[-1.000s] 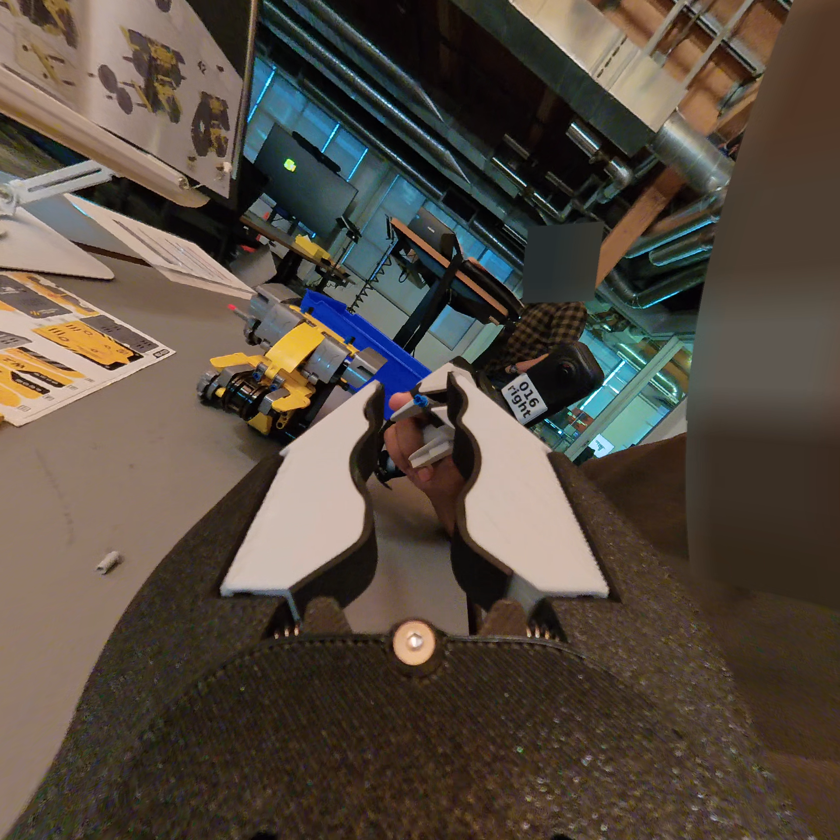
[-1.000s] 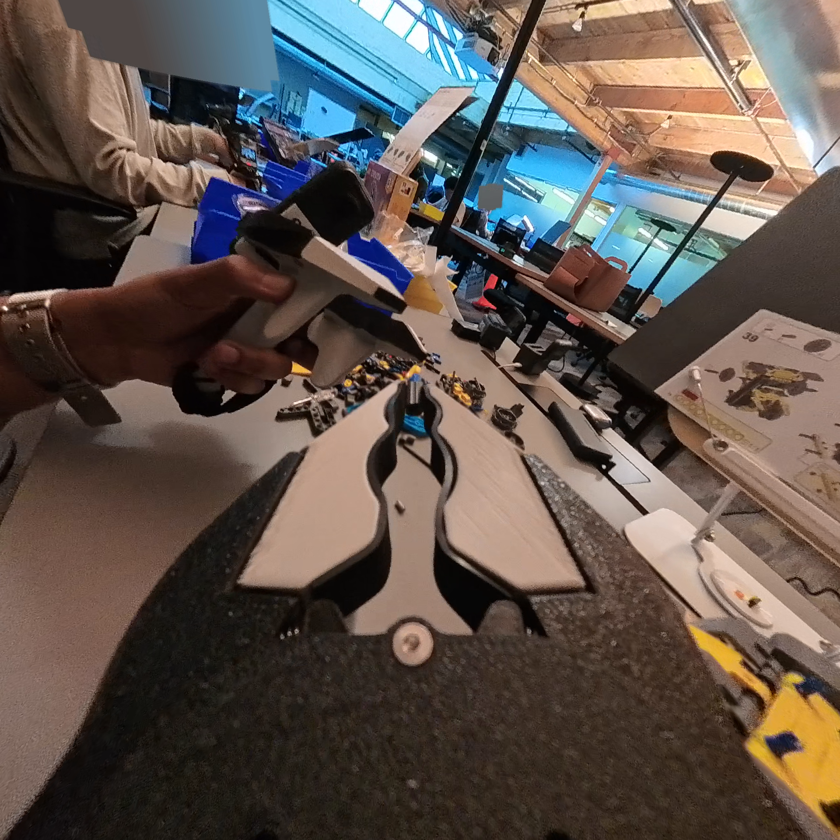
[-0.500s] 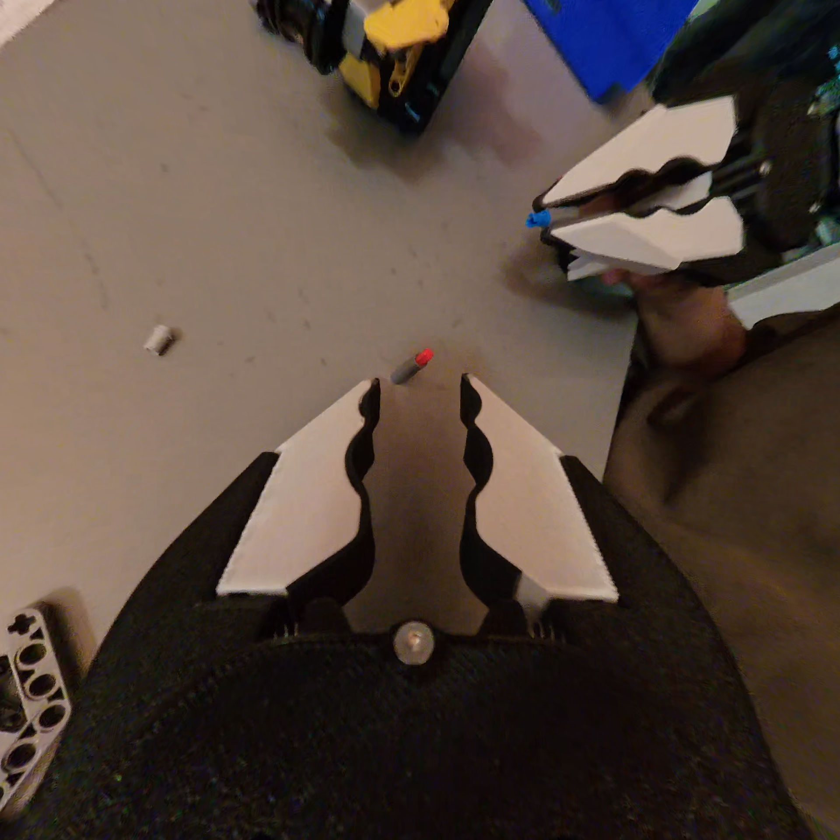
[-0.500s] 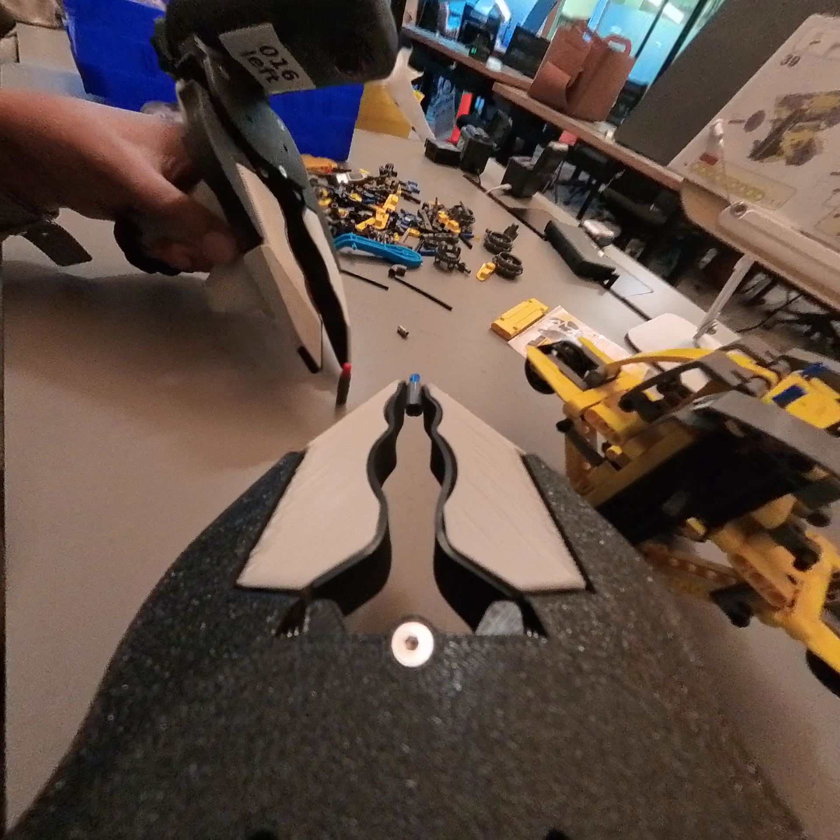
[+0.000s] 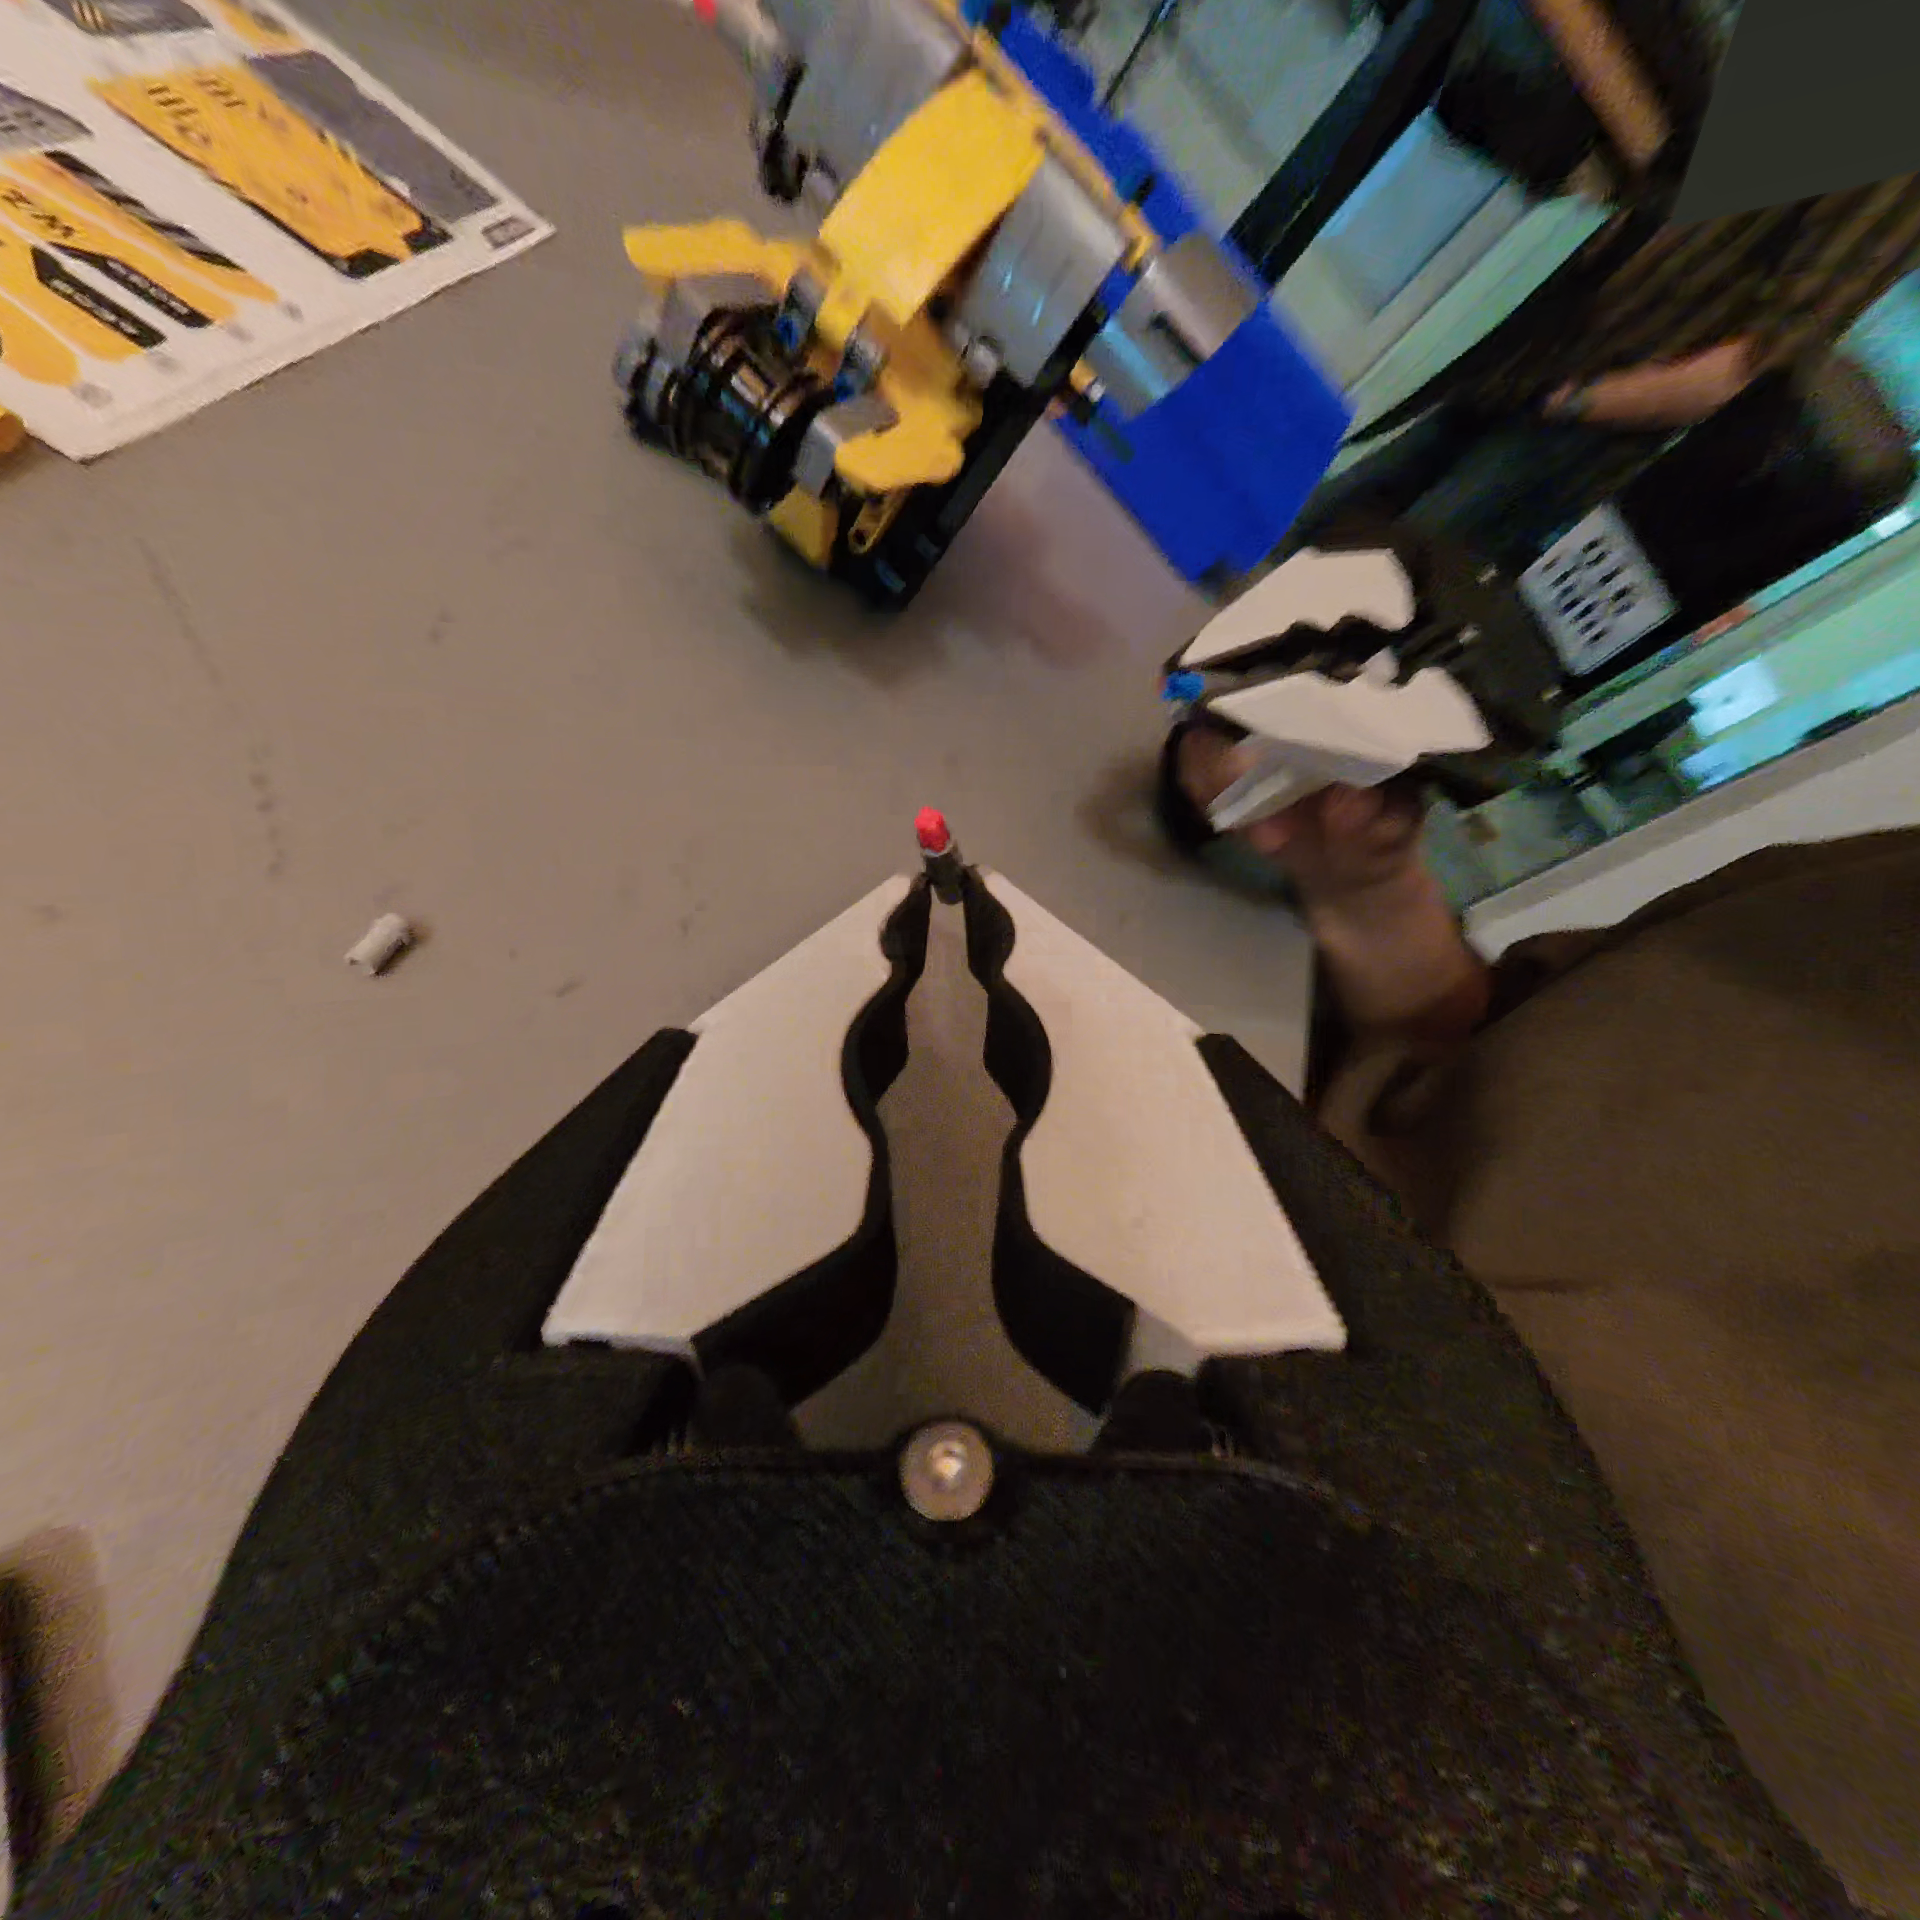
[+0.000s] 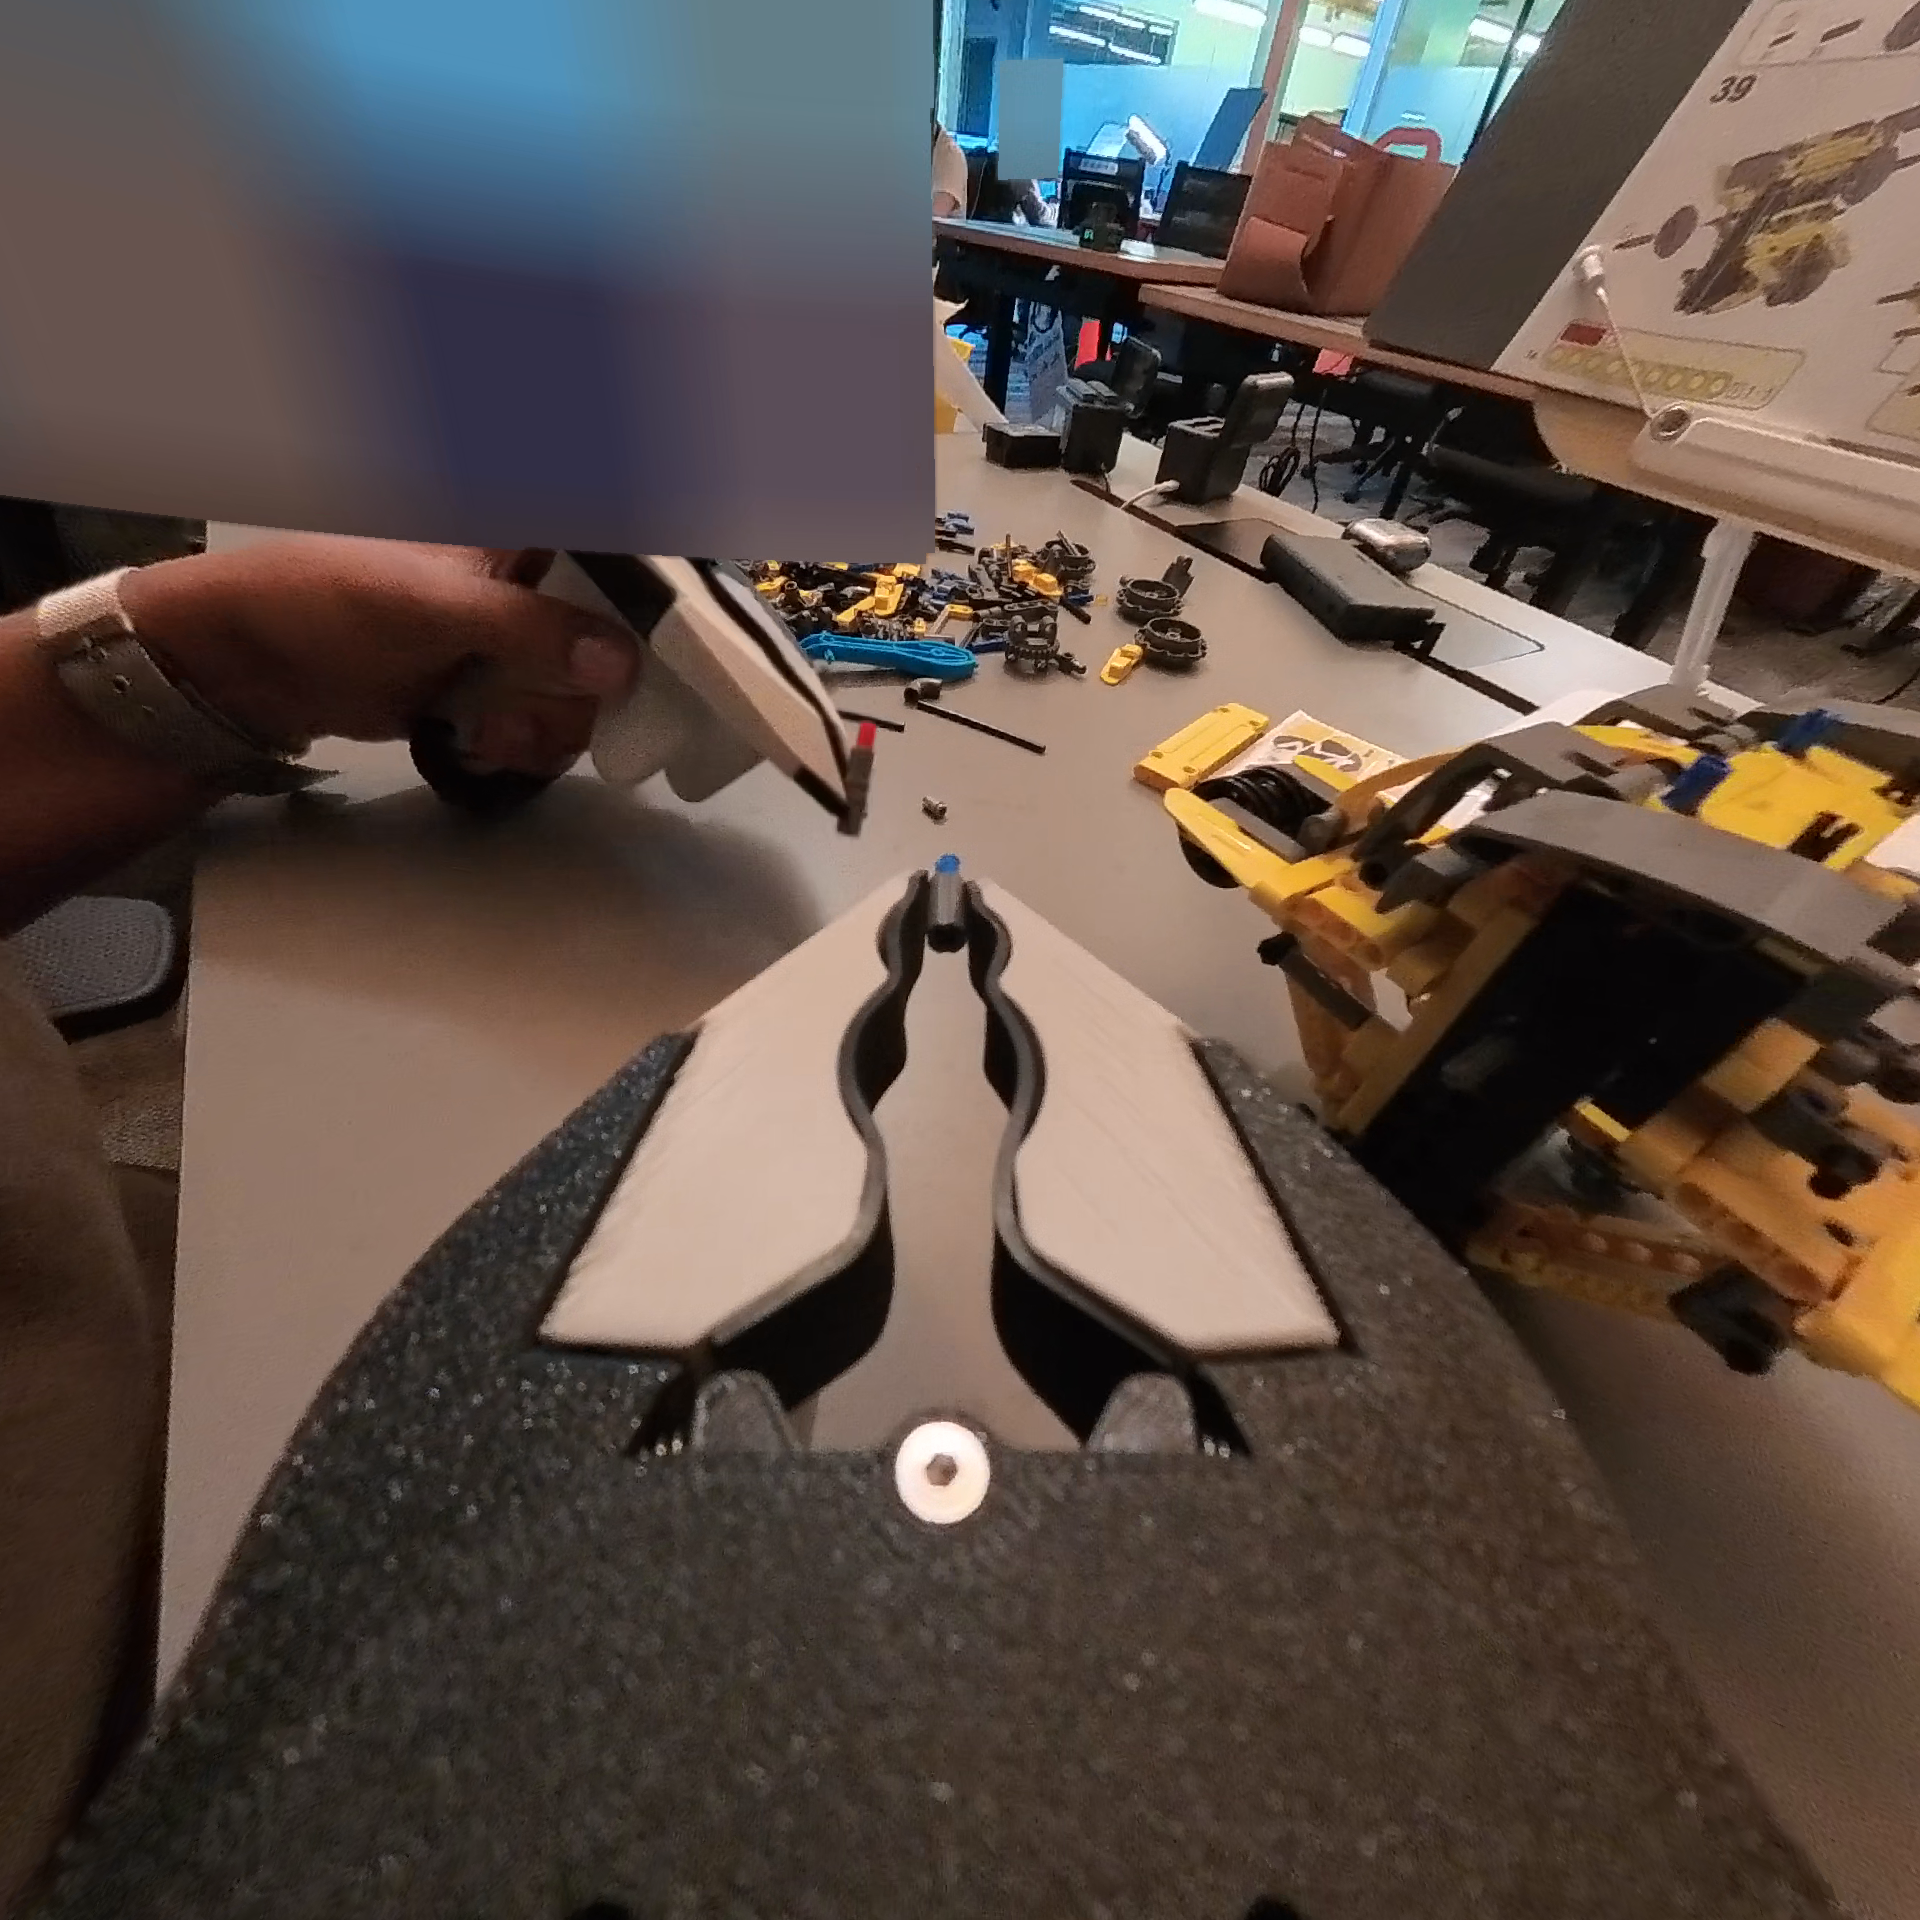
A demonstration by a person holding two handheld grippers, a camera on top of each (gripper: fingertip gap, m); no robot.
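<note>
My left gripper (image 5: pixel 943 883) is pinching a red-tipped pin (image 5: pixel 935 844) at its nearly closed fingertips; my right gripper (image 6: pixel 943 894) is clamping a blue-tipped pin (image 6: pixel 945 902). Both are hovering over the grey table (image 5: pixel 416 665), near the yellow model (image 6: pixel 1558 997).

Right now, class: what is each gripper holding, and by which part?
The left gripper pinches a small dark pin with a red tip by its dark end. The right gripper clamps a dark pin with a blue tip along its shaft.
</note>
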